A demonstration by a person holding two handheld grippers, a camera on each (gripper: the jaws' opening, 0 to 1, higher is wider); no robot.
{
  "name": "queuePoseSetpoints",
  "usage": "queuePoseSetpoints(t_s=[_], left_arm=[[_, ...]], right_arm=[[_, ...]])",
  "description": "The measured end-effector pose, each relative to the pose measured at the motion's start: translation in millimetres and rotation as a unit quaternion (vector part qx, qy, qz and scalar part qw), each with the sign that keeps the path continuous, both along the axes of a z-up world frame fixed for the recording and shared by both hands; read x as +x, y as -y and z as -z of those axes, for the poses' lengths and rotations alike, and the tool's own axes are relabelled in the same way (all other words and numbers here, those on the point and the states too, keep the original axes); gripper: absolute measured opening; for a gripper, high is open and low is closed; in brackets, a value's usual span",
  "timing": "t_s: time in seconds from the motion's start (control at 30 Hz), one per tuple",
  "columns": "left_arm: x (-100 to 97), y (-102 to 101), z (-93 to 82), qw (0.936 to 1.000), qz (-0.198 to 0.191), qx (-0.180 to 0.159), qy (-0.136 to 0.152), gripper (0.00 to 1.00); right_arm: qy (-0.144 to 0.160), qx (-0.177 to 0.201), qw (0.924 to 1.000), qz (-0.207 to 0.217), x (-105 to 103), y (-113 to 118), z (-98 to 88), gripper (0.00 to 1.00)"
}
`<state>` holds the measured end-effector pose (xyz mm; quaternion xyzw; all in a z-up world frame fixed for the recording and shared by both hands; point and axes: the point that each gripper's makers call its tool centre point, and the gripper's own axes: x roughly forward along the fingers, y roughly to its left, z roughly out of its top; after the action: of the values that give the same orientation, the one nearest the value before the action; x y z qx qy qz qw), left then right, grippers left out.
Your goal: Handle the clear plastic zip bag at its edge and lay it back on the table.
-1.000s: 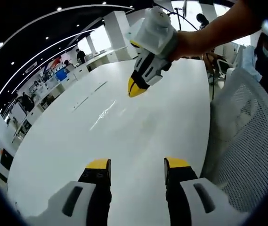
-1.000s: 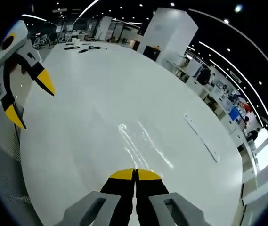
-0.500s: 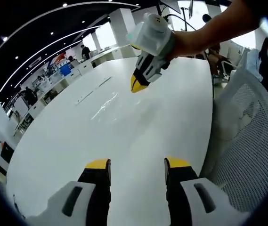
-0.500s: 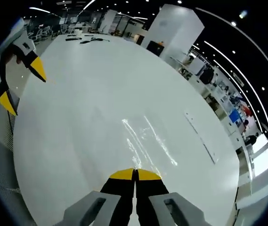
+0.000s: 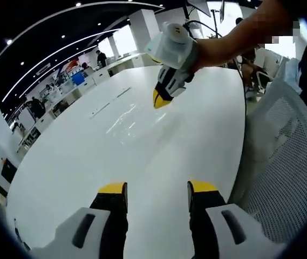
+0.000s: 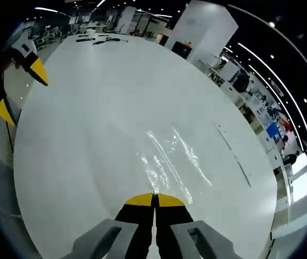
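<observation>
The clear plastic zip bag (image 5: 122, 116) lies flat on the white table (image 5: 88, 172), showing mostly as glossy streaks. In the right gripper view the bag (image 6: 172, 161) sits just beyond my right gripper (image 6: 154, 198), whose yellow-tipped jaws are pressed shut with nothing visible between them. From the left gripper view, that right gripper (image 5: 161, 100) hovers above the table, just right of the bag, held by a person's arm. My left gripper (image 5: 156, 189) stands open over bare table near the edge, with nothing in it. It also appears open at the left rim as the left gripper (image 6: 14, 89).
A white mesh chair back (image 5: 282, 162) stands close on the right of the table edge. A thin long strip (image 6: 233, 161) lies on the table beyond the bag. Dark small items (image 6: 96, 40) sit at the table's far end. People and desks fill the background.
The right gripper has drifted a little farther across the table, staying shut, and the bag looks slightly nearer in its view. The left gripper stays open in place.
</observation>
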<state>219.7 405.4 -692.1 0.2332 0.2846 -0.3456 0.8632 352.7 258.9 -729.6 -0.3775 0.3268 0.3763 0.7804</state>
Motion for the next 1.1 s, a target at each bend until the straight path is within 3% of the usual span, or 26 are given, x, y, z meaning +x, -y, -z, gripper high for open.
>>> queuePoseSetpoints(t_s=[0.17, 0.23, 0.33, 0.67, 0.77, 1.1], left_arm=[[-1.7, 0, 0.3, 1.0, 0.0, -0.001, 0.0, 0.42], [-1.7, -1, 0.7, 1.0, 0.0, -0.001, 0.0, 0.42], [-1.6, 0, 0.1, 1.0, 0.002, 0.0, 0.004, 0.4], [-2.0, 0, -0.2, 1.0, 0.002, -0.004, 0.002, 0.4], [-2.5, -1, 1.2, 1.0, 0.002, -0.004, 0.0, 0.4], [-5.8, -1, 9.0, 0.9999, 0.003, -0.004, -0.009, 0.4]], right_arm=[[-0.016, 0.01, 0.9998, 0.003, -5, -2, 3.6, 0.0], [-0.04, 0.021, 0.999, 0.0, -11, -6, 8.6, 0.0], [-0.034, 0.015, 0.9993, -0.002, -13, -5, 9.2, 0.0], [-0.055, 0.019, 0.9983, -0.004, -17, -4, 14.0, 0.03], [-0.044, 0.02, 0.9987, -0.015, -18, -6, 11.5, 0.05], [-0.041, 0.048, 0.9978, -0.017, -16, -13, 6.4, 0.1]])
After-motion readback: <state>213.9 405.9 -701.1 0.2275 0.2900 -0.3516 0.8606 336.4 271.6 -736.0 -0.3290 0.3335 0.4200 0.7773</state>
